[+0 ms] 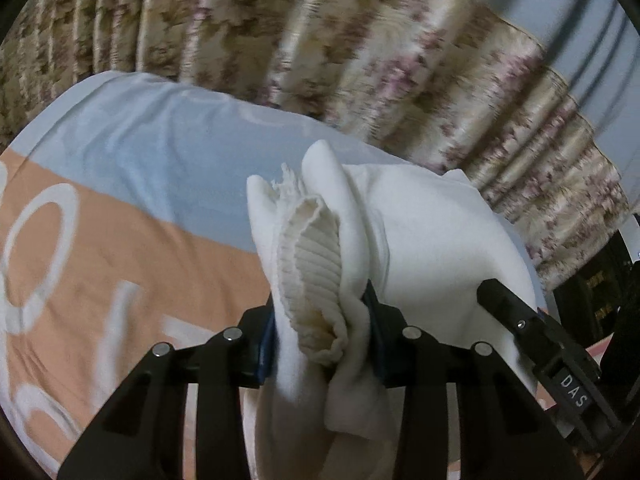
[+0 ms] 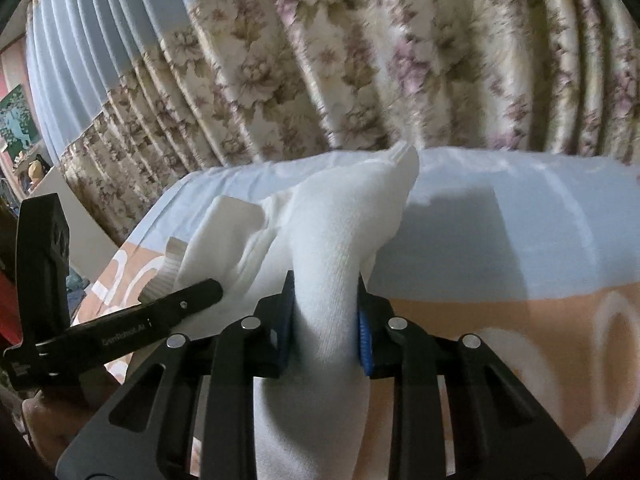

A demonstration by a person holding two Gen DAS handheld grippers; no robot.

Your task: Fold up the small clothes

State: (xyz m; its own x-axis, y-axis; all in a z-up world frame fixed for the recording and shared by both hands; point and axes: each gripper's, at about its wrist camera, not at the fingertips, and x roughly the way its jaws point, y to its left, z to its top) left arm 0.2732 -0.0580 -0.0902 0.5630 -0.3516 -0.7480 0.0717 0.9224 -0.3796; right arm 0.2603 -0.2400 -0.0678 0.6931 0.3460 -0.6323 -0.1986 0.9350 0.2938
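Left gripper (image 1: 320,344) pinches a bunched, ribbed edge of the white garment (image 1: 432,232), while the right gripper (image 2: 326,320) clamps another fold. Between them the cloth hangs over the blue-and-orange bed sheet (image 1: 120,216).

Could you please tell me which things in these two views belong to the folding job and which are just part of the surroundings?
Part of the job:
- white garment, with ribbed cuff
- left tongs, shut on it
- right tongs, shut on it

Just surroundings:
- blue and orange bedsheet
- floral curtain
- picture on the wall
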